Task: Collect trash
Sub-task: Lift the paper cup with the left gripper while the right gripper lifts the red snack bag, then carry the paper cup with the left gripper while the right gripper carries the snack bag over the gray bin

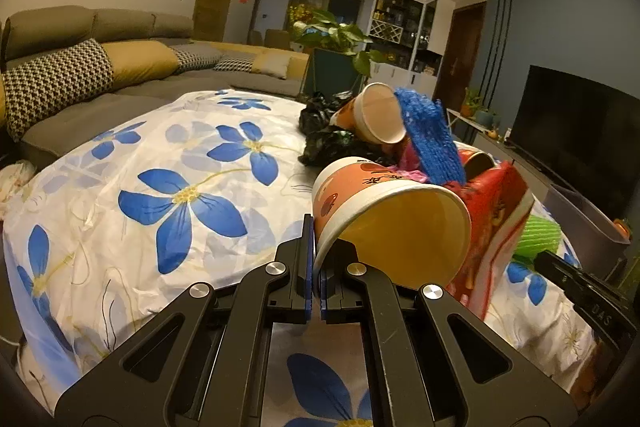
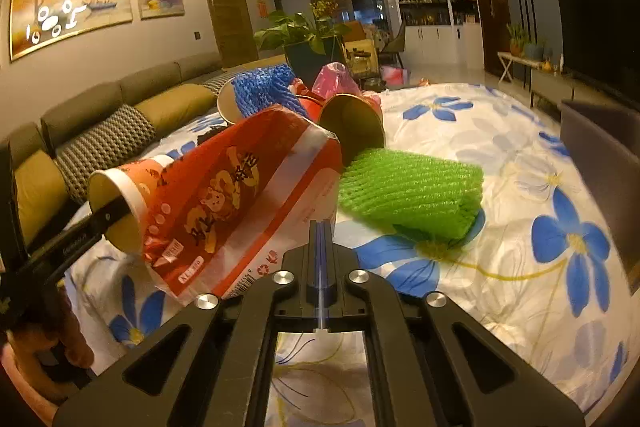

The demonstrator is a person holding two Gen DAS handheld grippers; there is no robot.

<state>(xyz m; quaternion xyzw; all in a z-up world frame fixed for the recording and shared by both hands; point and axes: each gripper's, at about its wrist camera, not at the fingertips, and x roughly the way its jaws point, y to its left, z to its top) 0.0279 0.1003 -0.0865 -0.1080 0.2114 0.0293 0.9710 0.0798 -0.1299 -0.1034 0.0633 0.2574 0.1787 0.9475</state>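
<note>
My left gripper (image 1: pixel 317 263) is shut on the rim of an orange paper cup (image 1: pixel 384 211) that lies on its side, mouth toward me. The right wrist view shows this cup (image 2: pixel 132 191) at the left. A red snack bag (image 2: pixel 224 203) leans tilted against it, and my right gripper (image 2: pixel 321 239) has its pads together on the bag's clear edge. More trash is piled behind: a second paper cup (image 1: pixel 376 115), a blue foam net (image 1: pixel 432 139), a black plastic bag (image 1: pixel 328 143), a pink bag (image 2: pixel 336 79) and a green foam net (image 2: pixel 412 191) right of the bag.
All of it lies on a table under a white cloth with blue flowers (image 2: pixel 520 195). A grey bin (image 2: pixel 600 155) stands at the table's right edge. A sofa (image 1: pixel 100 75) runs along the left, a dark TV (image 1: pixel 580 131) on the right, a potted plant (image 1: pixel 340 35) behind.
</note>
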